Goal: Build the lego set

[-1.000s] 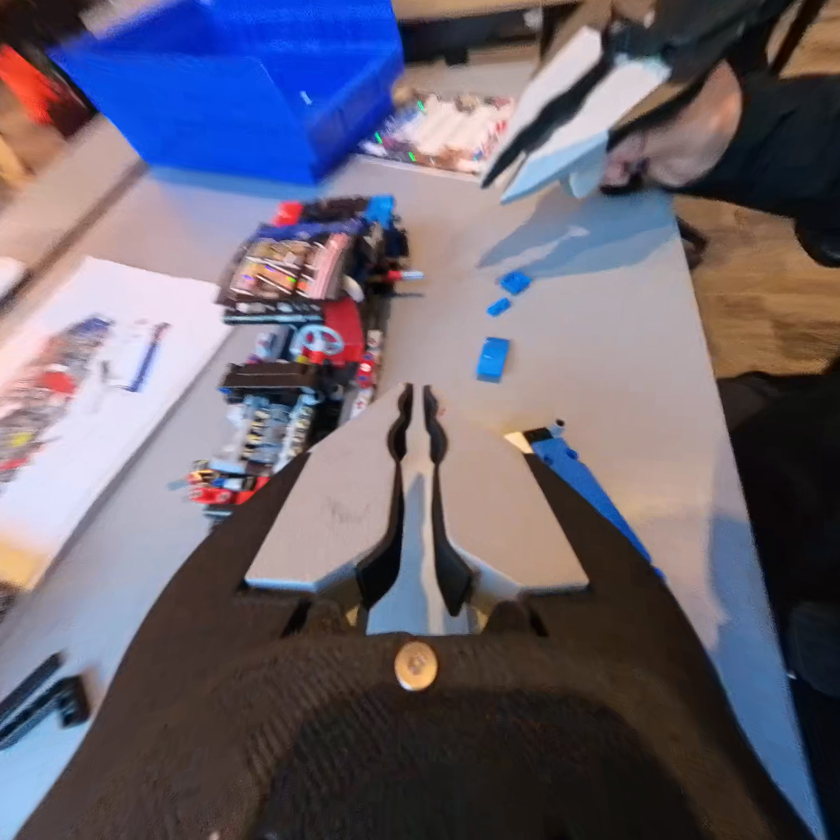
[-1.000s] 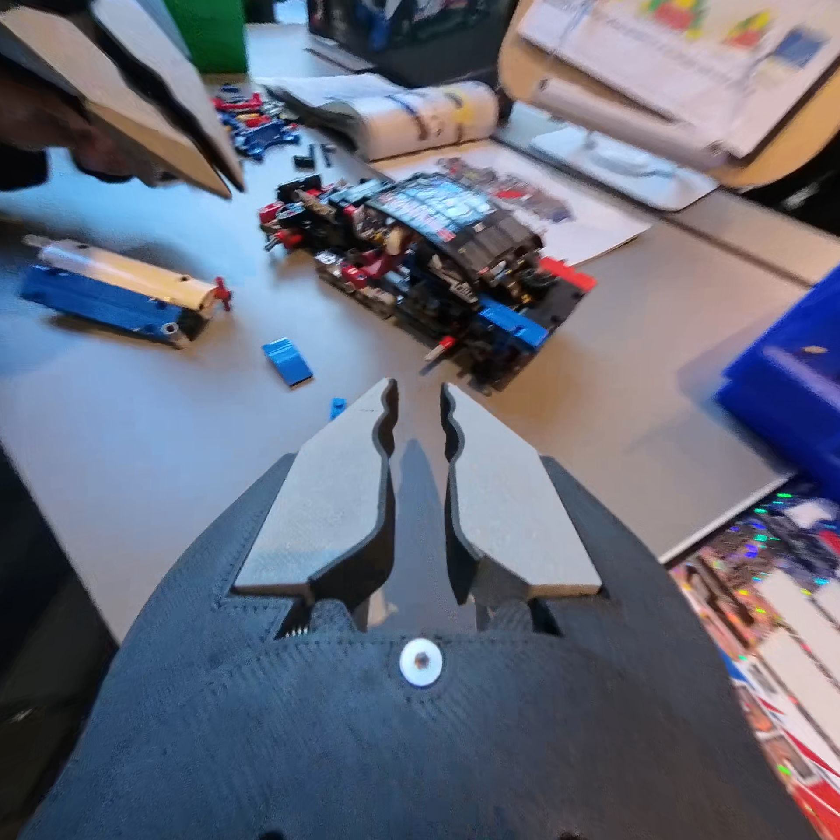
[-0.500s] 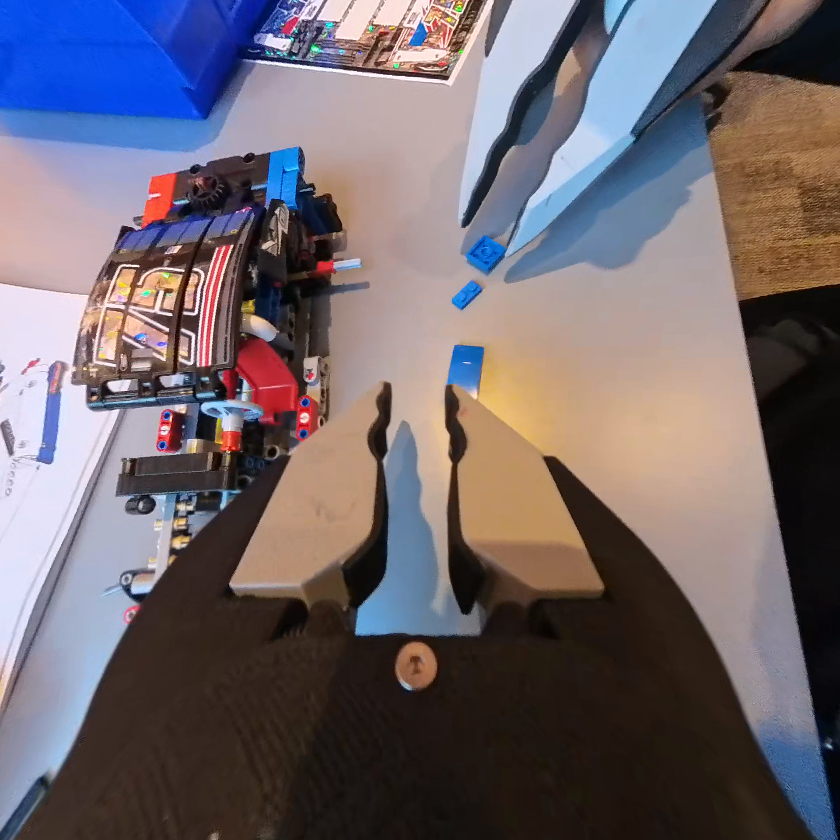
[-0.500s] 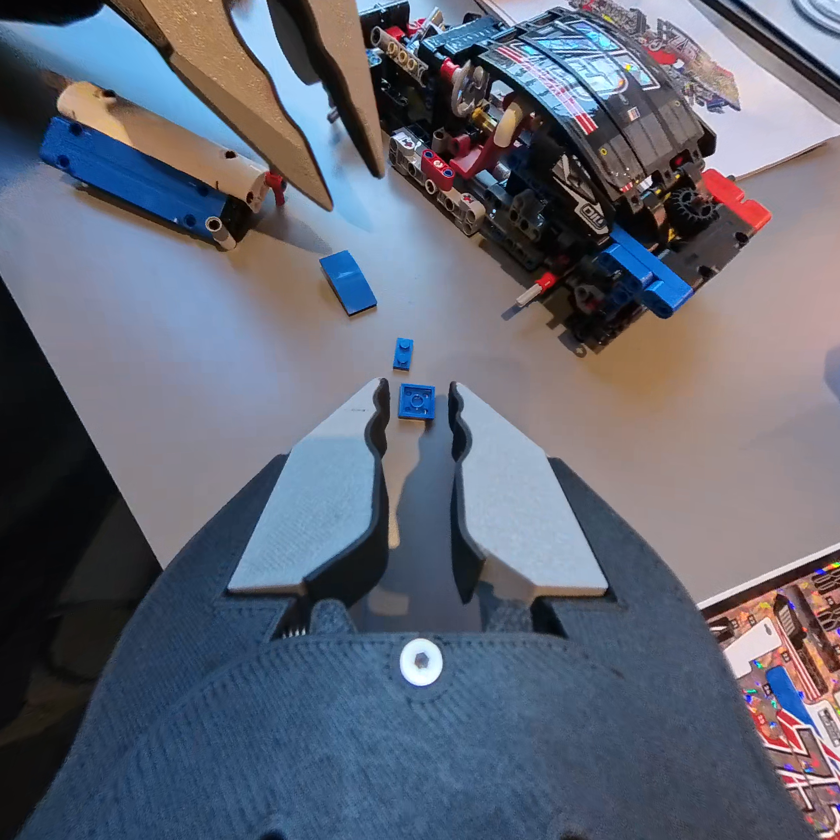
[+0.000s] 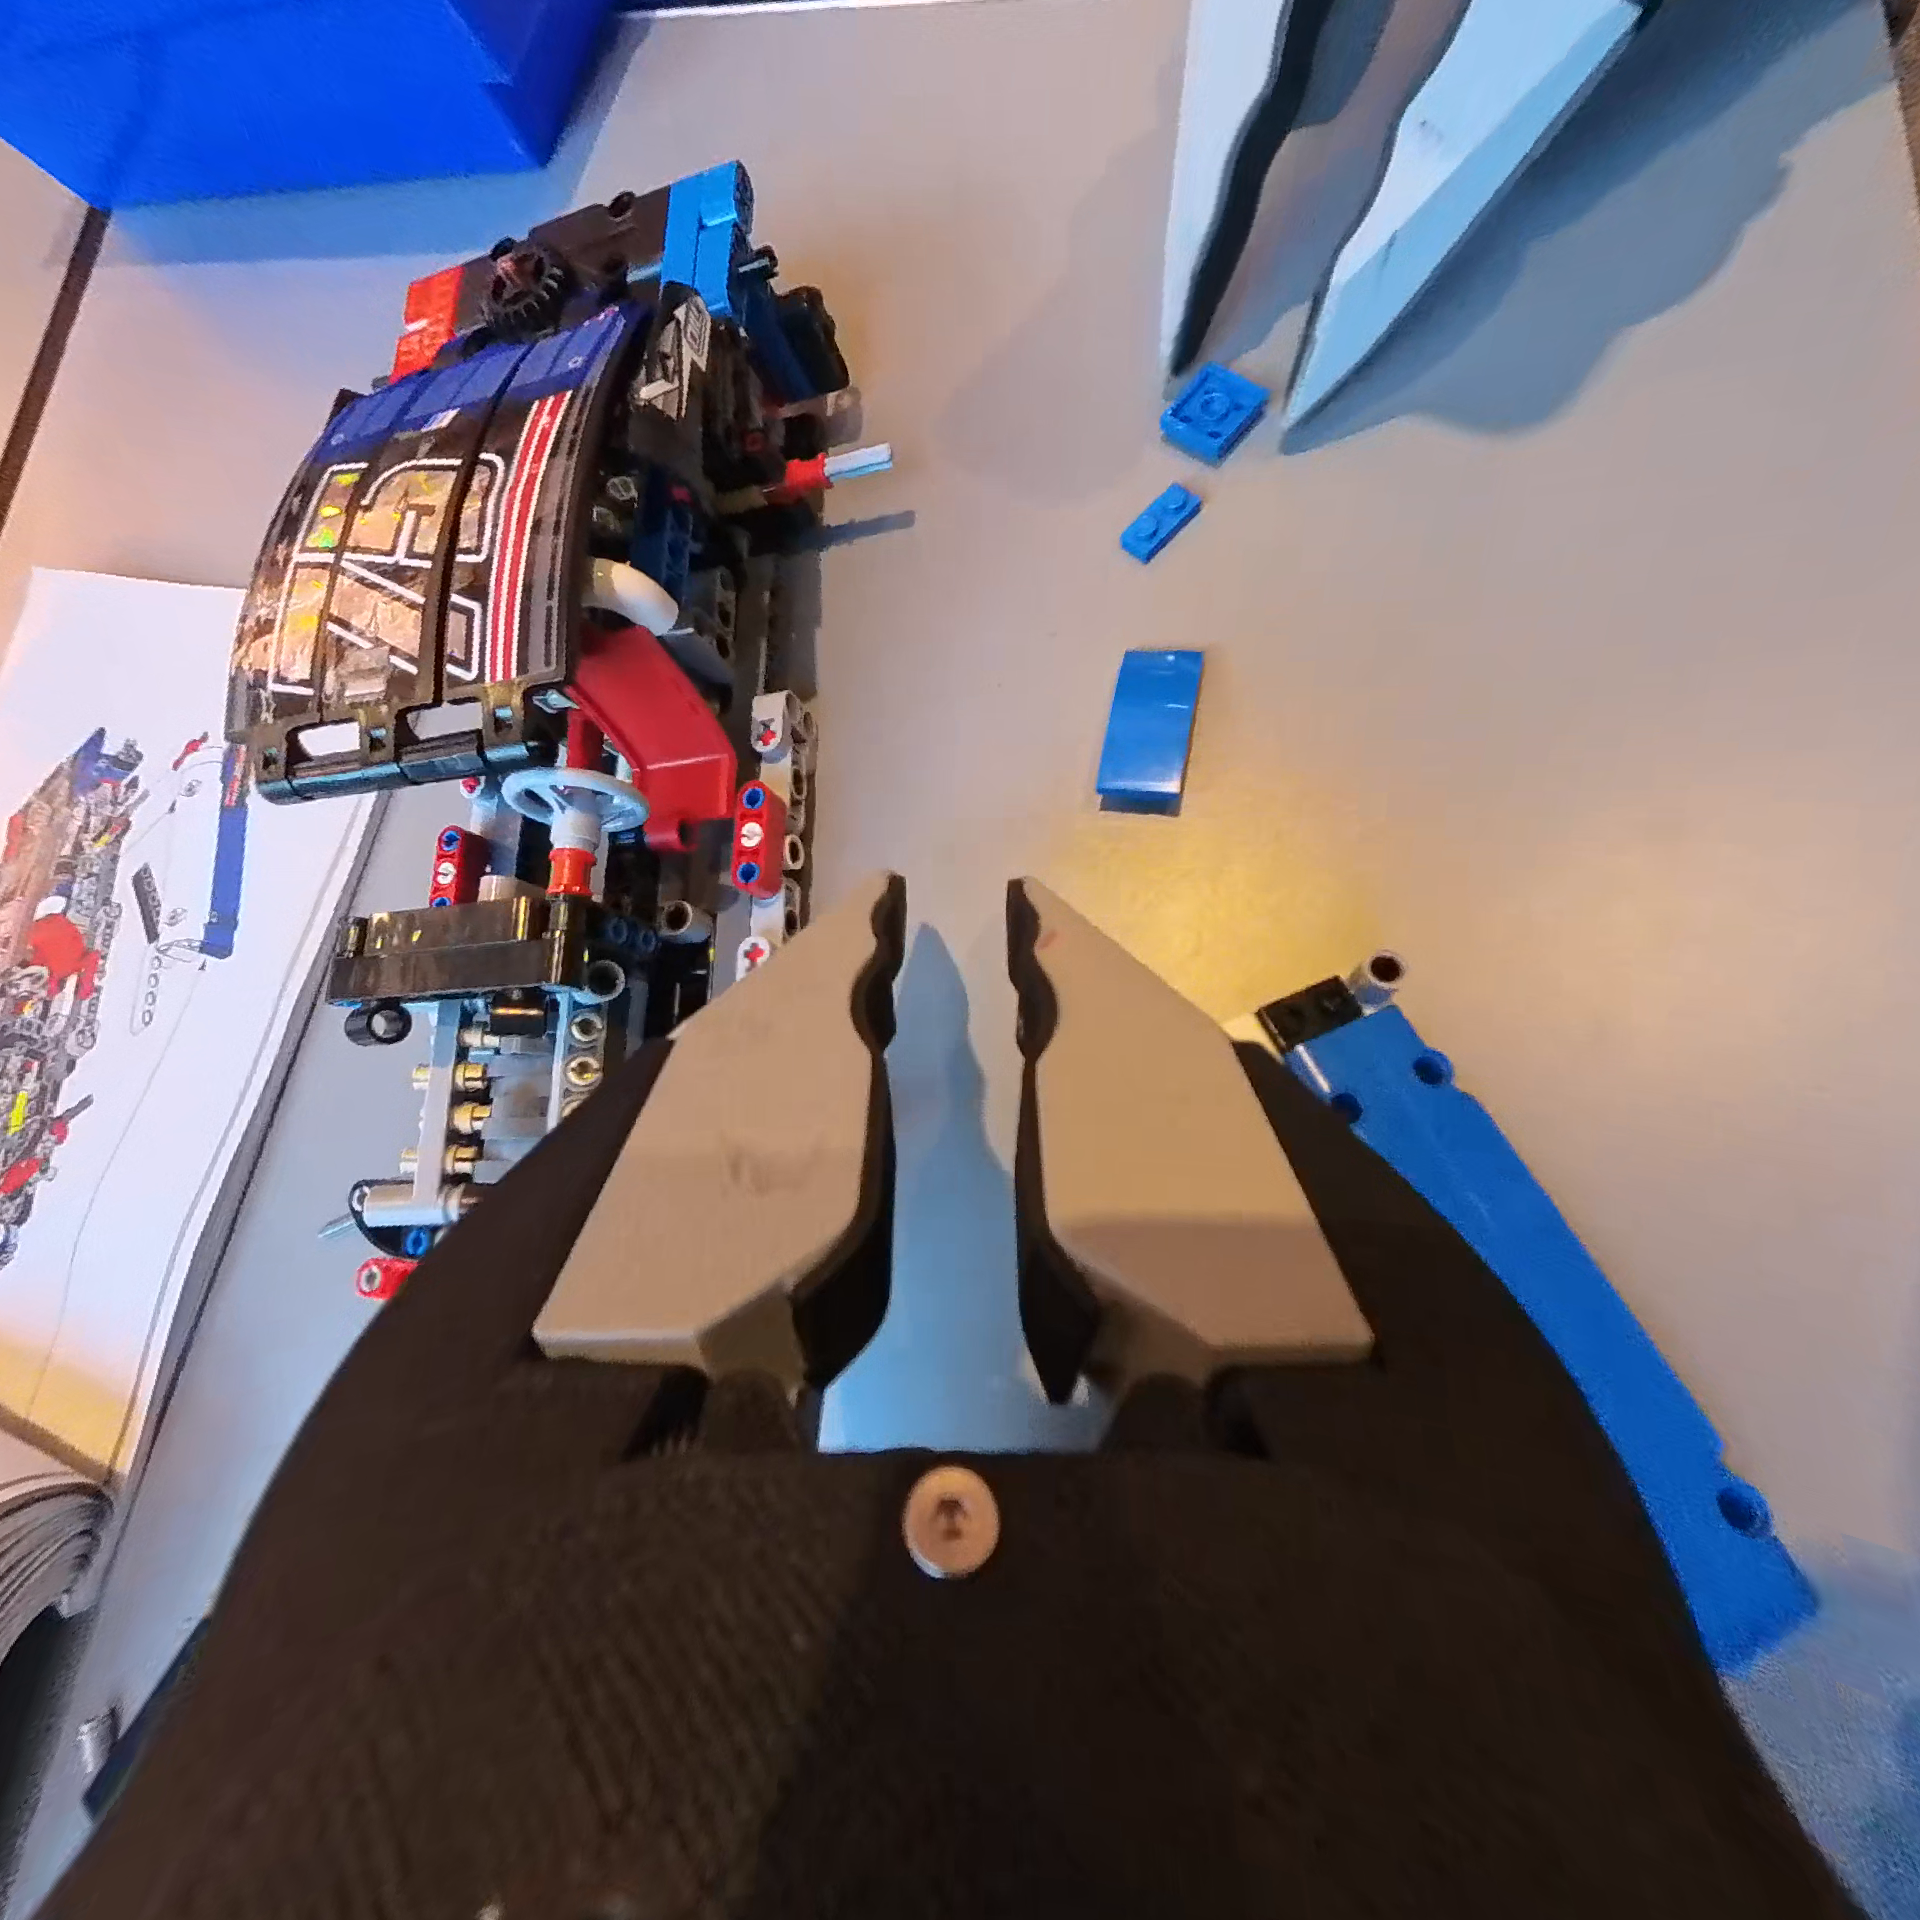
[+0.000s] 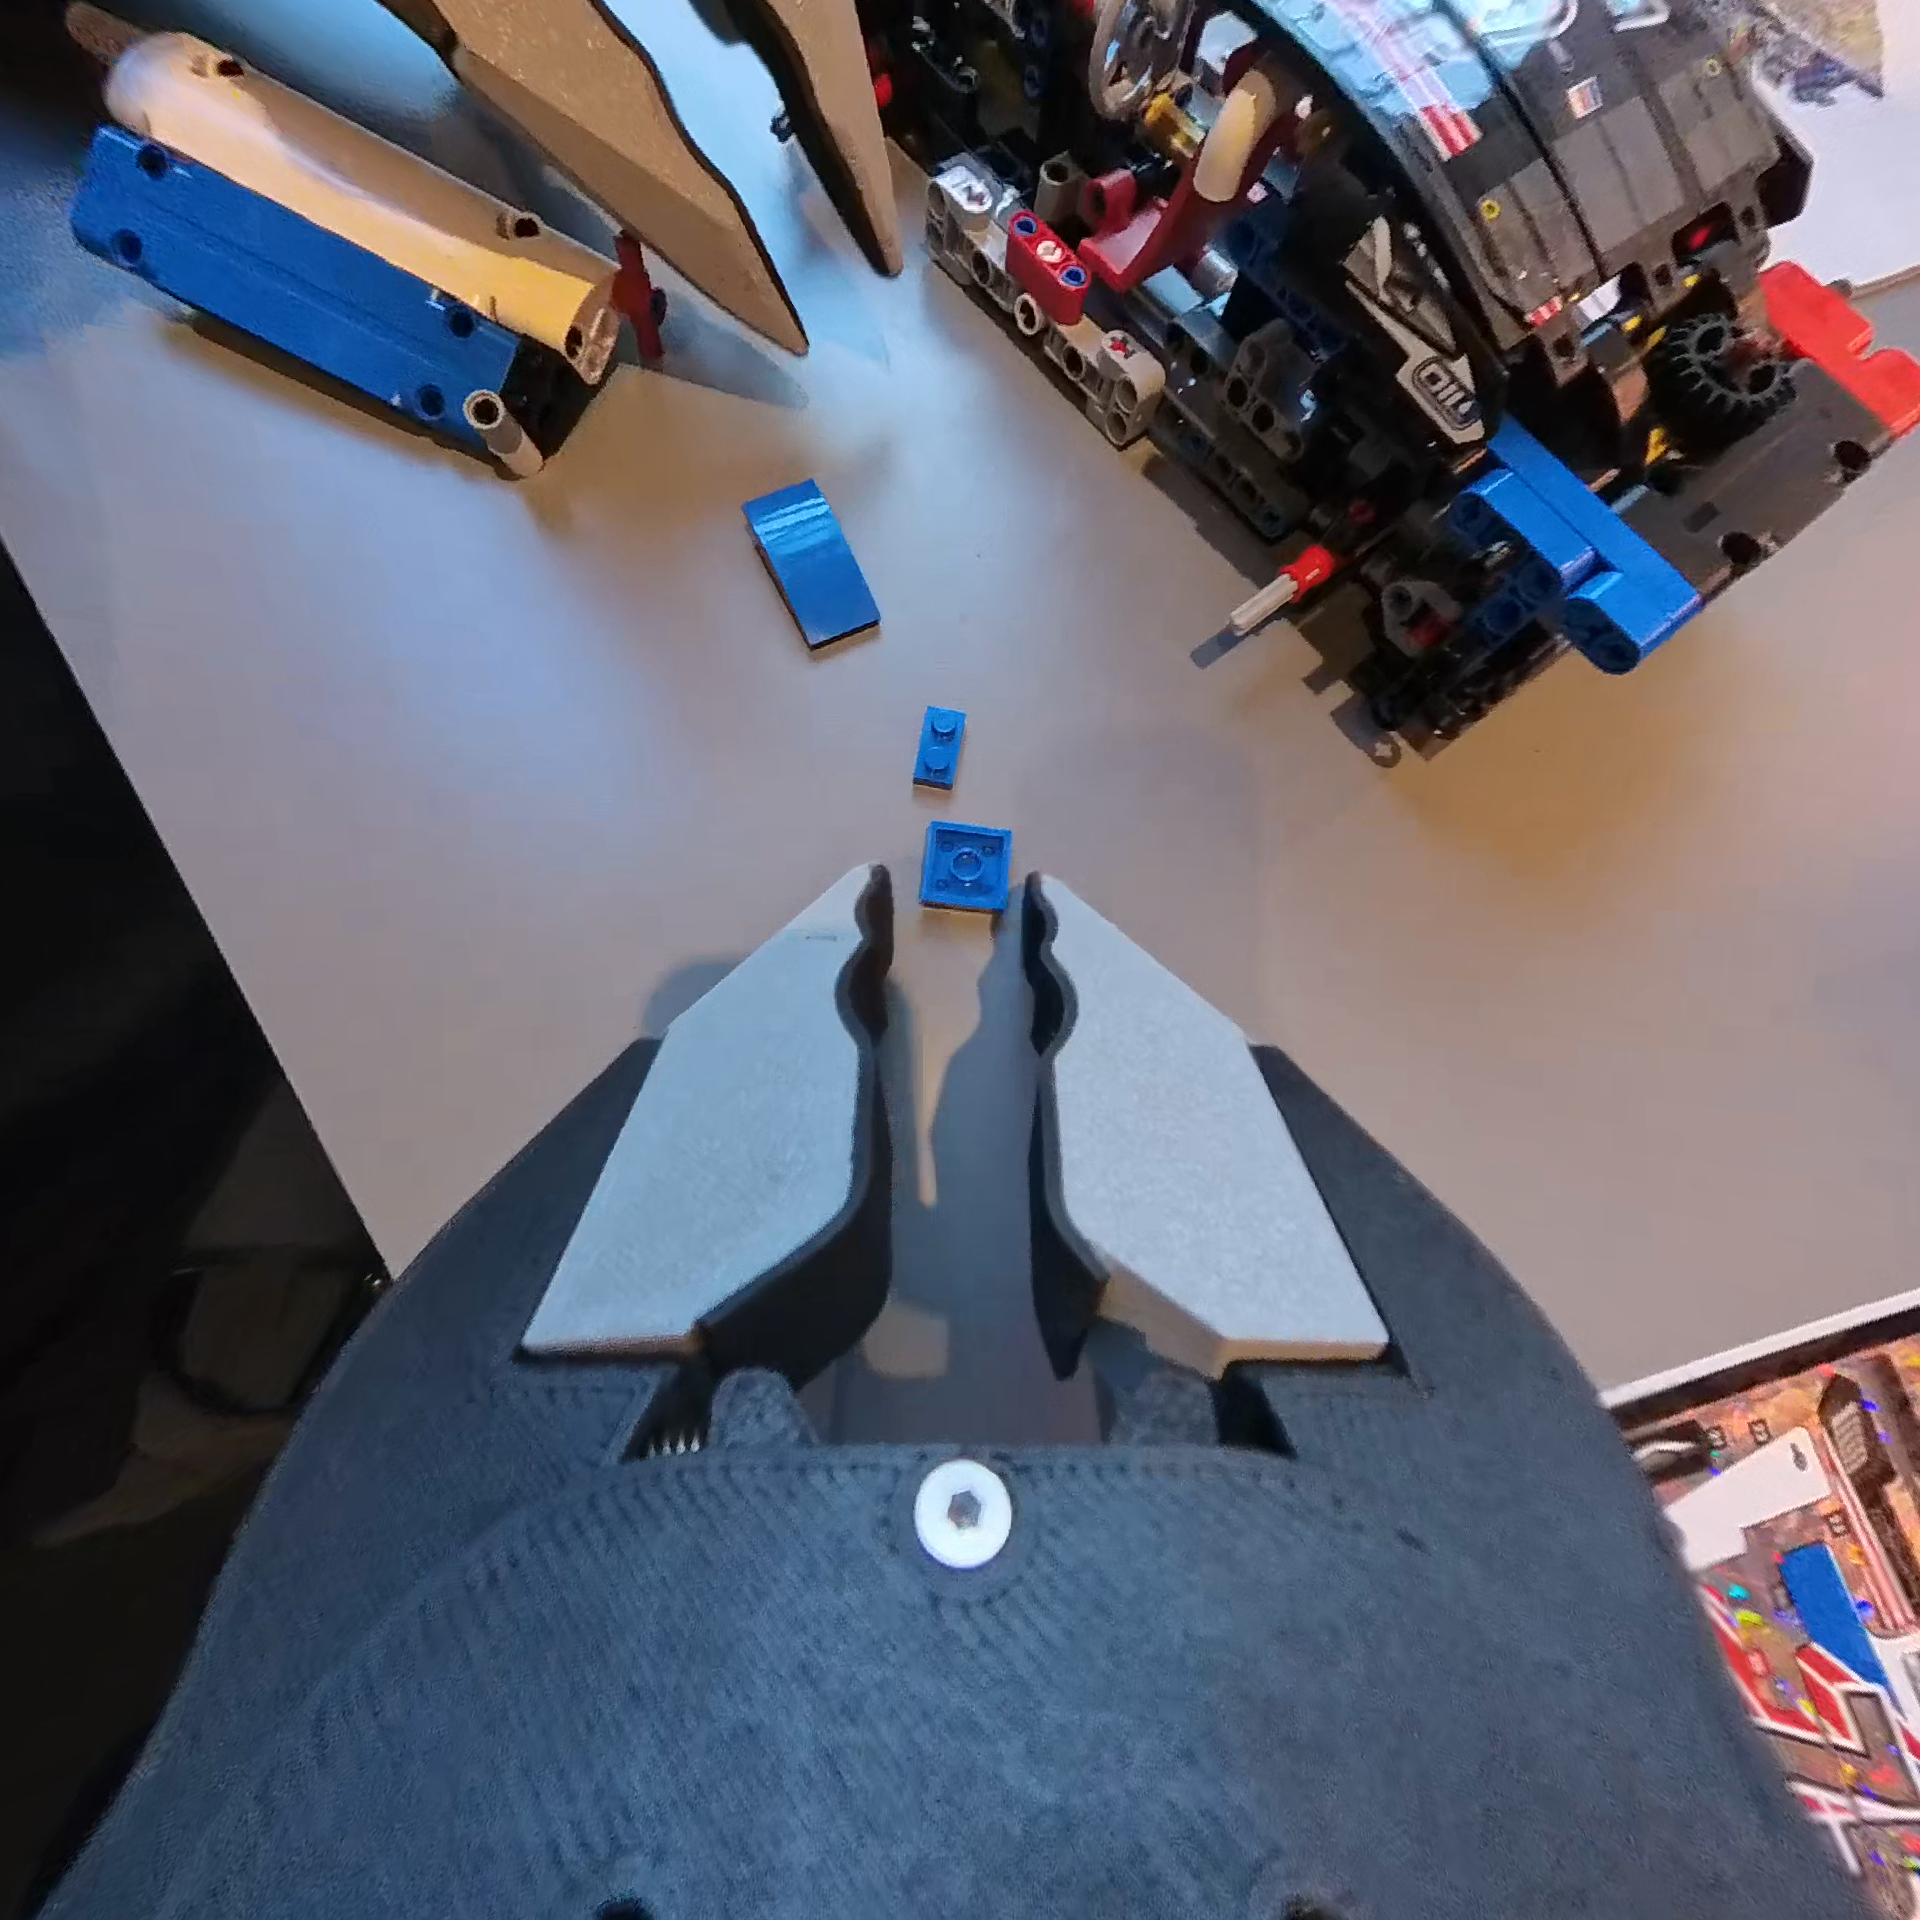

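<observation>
Landmark: the car, a half-built black, red and blue model lying on the grey table.

Right gripper: jaws apart, tips low over the table, holding nothing. The square plate lies flat just beyond the tips, in line with the gap, on the side of the car nearer the table edge. Whether the tips touch it cannot be told.

Left gripper: jaws apart, empty, tips just beside the car's near flank over bare table.

Loose blue parts run in a line beside the car, each apart from the next:
- square plate, between the right gripper's tips in the left wrist view
- small two-stud plate
- smooth slope tile

Beam assembly, blue and white, lies farther from the car than the tile, near the table edge, which drops to dark floor.

Open room: a bare strip of table between the car and the line of plates; more bare surface on the right of the square plate.

Past the car: a blue bin at its far end, an instruction sheet along its far flank. A sticker sheet lies off the car's blue end.
</observation>
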Demonstrator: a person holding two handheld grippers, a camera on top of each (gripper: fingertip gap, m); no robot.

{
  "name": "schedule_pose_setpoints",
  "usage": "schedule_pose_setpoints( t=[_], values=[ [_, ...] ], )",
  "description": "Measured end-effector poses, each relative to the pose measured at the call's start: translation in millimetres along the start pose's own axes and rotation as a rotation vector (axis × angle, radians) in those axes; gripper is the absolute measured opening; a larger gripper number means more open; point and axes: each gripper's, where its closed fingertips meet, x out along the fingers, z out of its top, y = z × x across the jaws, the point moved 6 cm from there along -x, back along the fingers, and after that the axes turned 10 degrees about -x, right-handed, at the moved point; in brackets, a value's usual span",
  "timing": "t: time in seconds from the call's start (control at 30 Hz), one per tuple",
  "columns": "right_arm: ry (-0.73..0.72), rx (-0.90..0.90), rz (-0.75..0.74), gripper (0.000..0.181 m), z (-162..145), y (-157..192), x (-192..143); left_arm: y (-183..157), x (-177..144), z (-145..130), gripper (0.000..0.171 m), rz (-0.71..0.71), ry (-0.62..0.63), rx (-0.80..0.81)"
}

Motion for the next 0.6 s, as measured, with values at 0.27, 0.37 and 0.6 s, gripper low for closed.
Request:
schedule_pose_setpoints(
  t=[0.27,0.37,0.6],
  values=[
    [-0.001,0.005,0.045,0.012,-1,0,0,-18,-1,15,0.018,-0.049,-0.089,0.08],
    [-0.018,0.046,0.066,0.012,2,0,1,-33,0,27,0.02,-0.07,-0.122,0.152],
    [-0.174,0.319,0.299,0.012,28,6,-5,-59,9,39,0.022,0.009,-0.112,0.42]
  ],
)
